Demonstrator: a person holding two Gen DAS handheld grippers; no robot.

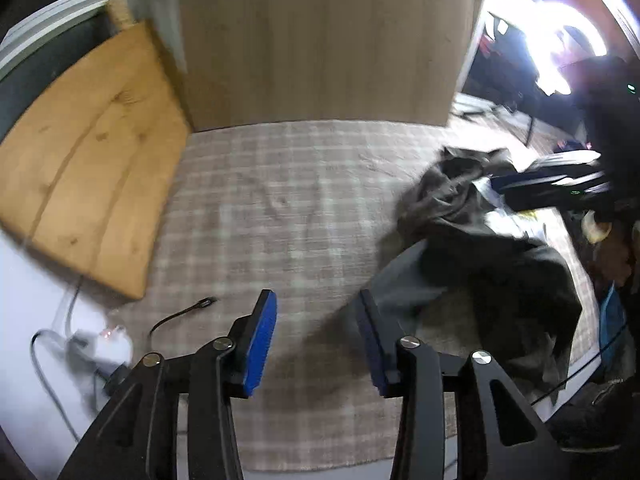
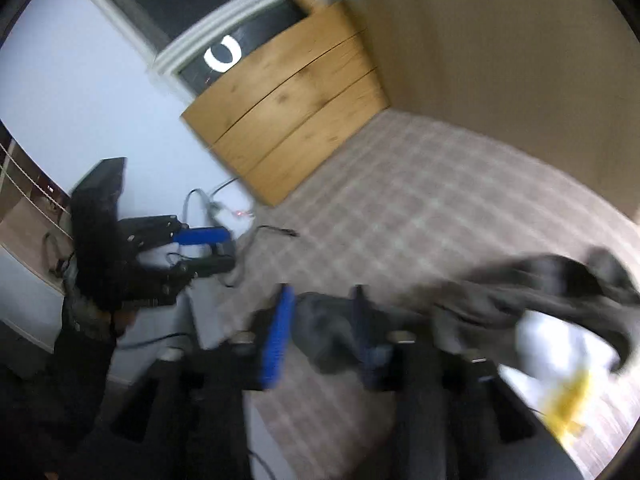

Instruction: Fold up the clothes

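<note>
The dark grey garment (image 1: 492,248) lies crumpled on the plaid blanket (image 1: 288,200), towards its right edge, with one lighter grey fold (image 1: 404,280) reaching in towards the middle. It is bunched, not flat, so no fold line can be read from it.

The left gripper (image 1: 316,344) hangs above the blanket near its front edge, blue pads spread wide with nothing between them; this stance suits an approach to the cloth.

The right gripper (image 2: 320,332) has its blue pads apart with grey fabric (image 2: 328,336) lying between them. Motion blur hides whether the pads press on the cloth or only straddle it.

White cloth (image 2: 560,344) with a yellow patch (image 2: 572,404) shows beside the garment; its kind is unclear. The garment's type, sleeves and hem cannot be made out. A wooden board (image 1: 92,184) leans at the blanket's far left corner.
</note>
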